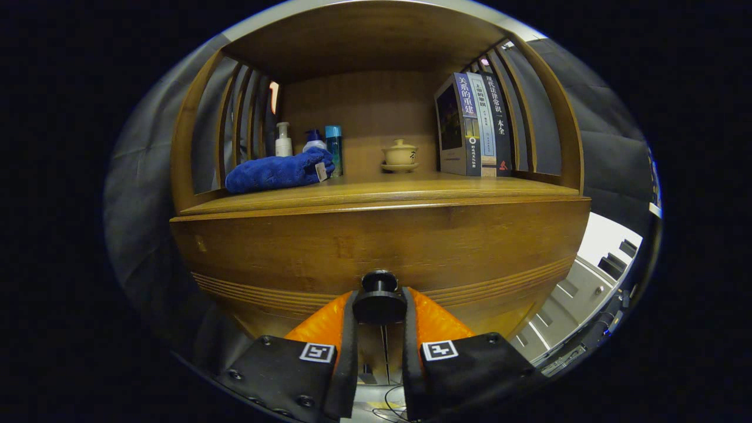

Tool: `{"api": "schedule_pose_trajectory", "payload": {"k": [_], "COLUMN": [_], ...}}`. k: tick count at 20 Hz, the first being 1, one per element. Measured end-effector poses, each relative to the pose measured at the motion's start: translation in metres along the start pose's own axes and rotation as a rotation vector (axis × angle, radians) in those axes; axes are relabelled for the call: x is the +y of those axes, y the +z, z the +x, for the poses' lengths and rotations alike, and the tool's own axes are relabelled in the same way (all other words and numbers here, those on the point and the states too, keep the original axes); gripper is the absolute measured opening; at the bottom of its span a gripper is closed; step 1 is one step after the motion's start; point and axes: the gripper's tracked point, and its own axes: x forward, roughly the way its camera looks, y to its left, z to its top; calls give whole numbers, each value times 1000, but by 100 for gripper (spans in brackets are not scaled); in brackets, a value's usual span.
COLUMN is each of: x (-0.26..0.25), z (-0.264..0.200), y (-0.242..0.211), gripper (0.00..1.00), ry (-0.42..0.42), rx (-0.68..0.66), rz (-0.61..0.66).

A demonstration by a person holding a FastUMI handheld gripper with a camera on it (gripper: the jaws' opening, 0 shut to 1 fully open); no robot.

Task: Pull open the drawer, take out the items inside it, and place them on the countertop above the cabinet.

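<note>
Gripper [379,306] with both fingers clamped on the round dark knob [379,298] of the wooden drawer front [376,247], low in the centre of the frame; each finger carries a square black-and-white fiducial marker near its base. The drawer front is smooth, warm-brown wood with horizontal grooves along its lower part, its long axis running left to right; the knob projects straight toward the camera. Above it, the countertop [411,191] forms the floor of an open wooden niche with slatted sides. On it, upper left: a crumpled blue plush towel [276,170], a white pump bottle [284,141], a blue-capped bottle [314,140] and a teal canister [333,147]. Centre: a cream lidded ceramic cup on a saucer [400,155]. Upper right: three upright books [476,126] with Chinese titles on the spines, too small to read reliably.
</note>
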Motion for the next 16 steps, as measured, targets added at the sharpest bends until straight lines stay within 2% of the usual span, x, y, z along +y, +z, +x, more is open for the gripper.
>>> {"api": "schedule_pose_trajectory", "payload": {"k": [16], "x": [0], "z": [-65], "y": [-16], "gripper": [41], "ry": [-15], "rx": [-10], "rz": [-7]}}
